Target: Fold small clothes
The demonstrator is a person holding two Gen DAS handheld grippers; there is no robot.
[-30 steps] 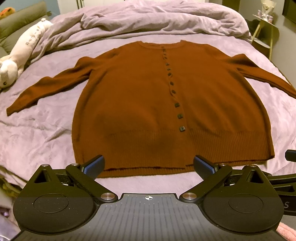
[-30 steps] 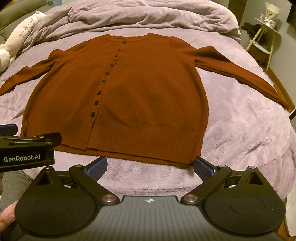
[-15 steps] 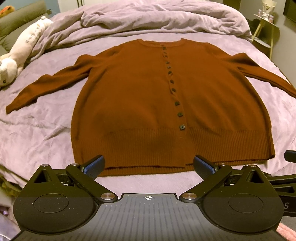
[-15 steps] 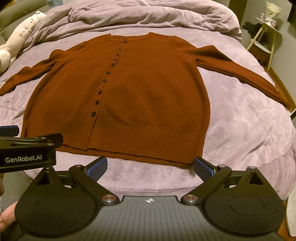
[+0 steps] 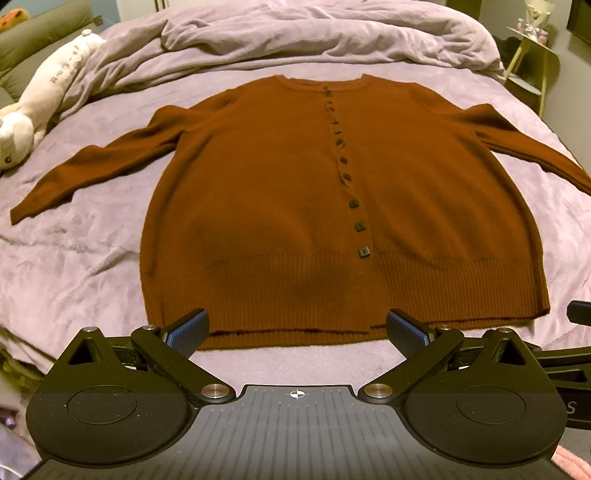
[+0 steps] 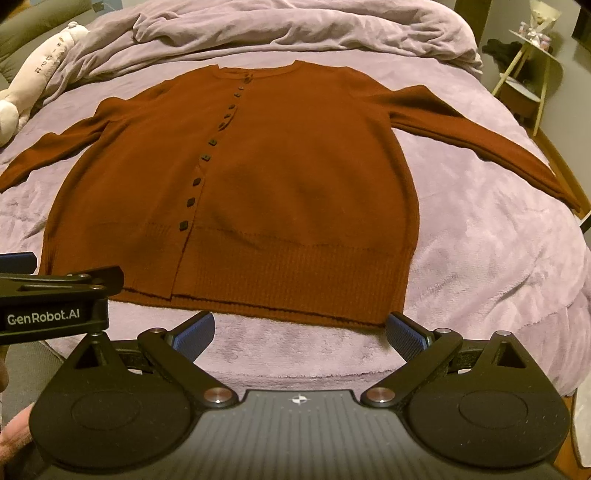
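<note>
A rust-brown buttoned cardigan (image 5: 258,206) lies flat and face up on the purple bed cover, hem toward me, both sleeves spread outward; it also shows in the right wrist view (image 6: 295,177). My left gripper (image 5: 297,326) is open and empty, hovering just short of the hem's left half. My right gripper (image 6: 299,328) is open and empty, just short of the hem's right half. The left gripper's body (image 6: 55,295) shows at the left edge of the right wrist view.
A crumpled purple duvet (image 5: 314,33) lies across the far end of the bed. A white plush toy (image 5: 40,96) lies at the far left. A small side table (image 6: 528,62) stands beyond the bed's right side. The bed edge (image 6: 554,314) drops off at right.
Both views have shifted only slightly; the cardigan sits a little higher in the left wrist view. Both grippers stay open and the cardigan has not moved.
</note>
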